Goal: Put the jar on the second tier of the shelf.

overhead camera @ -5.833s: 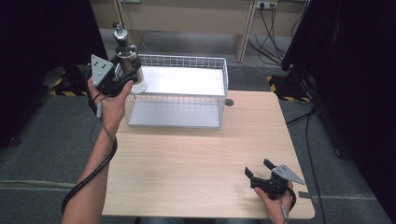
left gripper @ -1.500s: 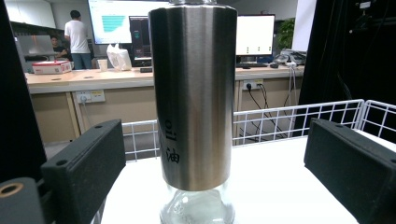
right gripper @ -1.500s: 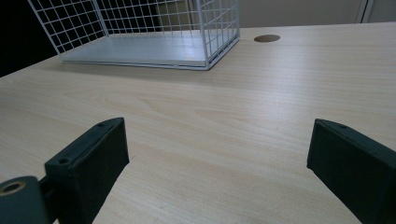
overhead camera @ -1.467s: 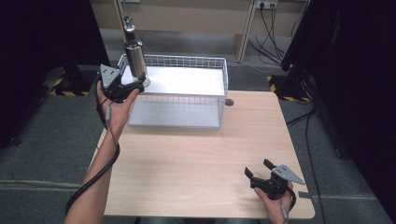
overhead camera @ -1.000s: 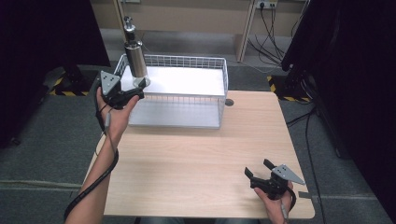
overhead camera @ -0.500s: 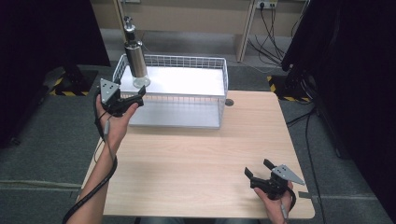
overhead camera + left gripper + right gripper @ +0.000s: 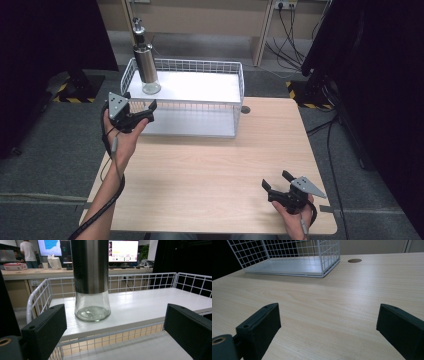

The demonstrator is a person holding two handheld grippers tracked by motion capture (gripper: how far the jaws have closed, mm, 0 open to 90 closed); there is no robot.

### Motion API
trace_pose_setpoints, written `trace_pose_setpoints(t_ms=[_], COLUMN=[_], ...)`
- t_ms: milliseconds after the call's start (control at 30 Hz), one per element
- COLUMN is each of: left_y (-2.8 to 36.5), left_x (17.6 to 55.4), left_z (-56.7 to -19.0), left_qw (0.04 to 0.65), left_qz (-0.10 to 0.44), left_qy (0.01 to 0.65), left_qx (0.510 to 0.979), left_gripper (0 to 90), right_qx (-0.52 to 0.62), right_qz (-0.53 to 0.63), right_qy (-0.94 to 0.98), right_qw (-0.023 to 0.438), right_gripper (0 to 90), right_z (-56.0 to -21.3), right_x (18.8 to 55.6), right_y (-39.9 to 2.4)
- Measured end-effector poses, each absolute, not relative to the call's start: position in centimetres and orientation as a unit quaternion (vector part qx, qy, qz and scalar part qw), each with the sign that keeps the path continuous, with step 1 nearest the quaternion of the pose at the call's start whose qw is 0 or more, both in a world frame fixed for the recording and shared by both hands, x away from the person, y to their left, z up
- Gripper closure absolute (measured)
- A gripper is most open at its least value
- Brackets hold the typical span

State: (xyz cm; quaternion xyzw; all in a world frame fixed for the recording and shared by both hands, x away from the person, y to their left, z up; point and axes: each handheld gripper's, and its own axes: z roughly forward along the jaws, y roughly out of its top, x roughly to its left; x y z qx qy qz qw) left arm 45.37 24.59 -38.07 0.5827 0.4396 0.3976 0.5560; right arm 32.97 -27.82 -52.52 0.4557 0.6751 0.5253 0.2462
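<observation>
A tall bottle (image 7: 145, 62) with a steel body and clear glass base stands upright on the top shelf of a white wire rack (image 7: 200, 86), at its left end. My left gripper (image 7: 145, 111) hovers open in front of the rack, a short way back from the bottle, with nothing between its jaws. In the left gripper view the bottle (image 7: 91, 290) stands straight ahead on the shelf (image 7: 150, 302), beyond the left gripper (image 7: 115, 332). My right gripper (image 7: 275, 181) rests open near the table's front right; in its own view the right gripper (image 7: 327, 327) is over bare wood.
The wooden table (image 7: 210, 170) carries the rack at its back left. The rack's lower shelf (image 7: 287, 267) sits on the tabletop. A round cable hole (image 7: 245, 109) lies just right of the rack. Dark screens flank the table.
The left gripper set the bottle on the rack's top shelf, let go, and drew back towards the person and lower. The right gripper has stayed still.
</observation>
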Motion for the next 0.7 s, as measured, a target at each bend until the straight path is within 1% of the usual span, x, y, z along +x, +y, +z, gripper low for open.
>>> trace_pose_setpoints(t_ms=[700], left_y=[25.0], left_x=[43.5], left_z=[-40.2], left_qw=[0.551], left_qz=[0.389], left_qy=[0.438], left_qx=[0.595], left_gripper=[4.0], right_qx=[0.455], right_qz=[0.525], right_qy=[0.675], right_qw=[0.247], right_gripper=[5.7], right_z=[-52.5], right_x=[33.0], right_y=[-27.8])
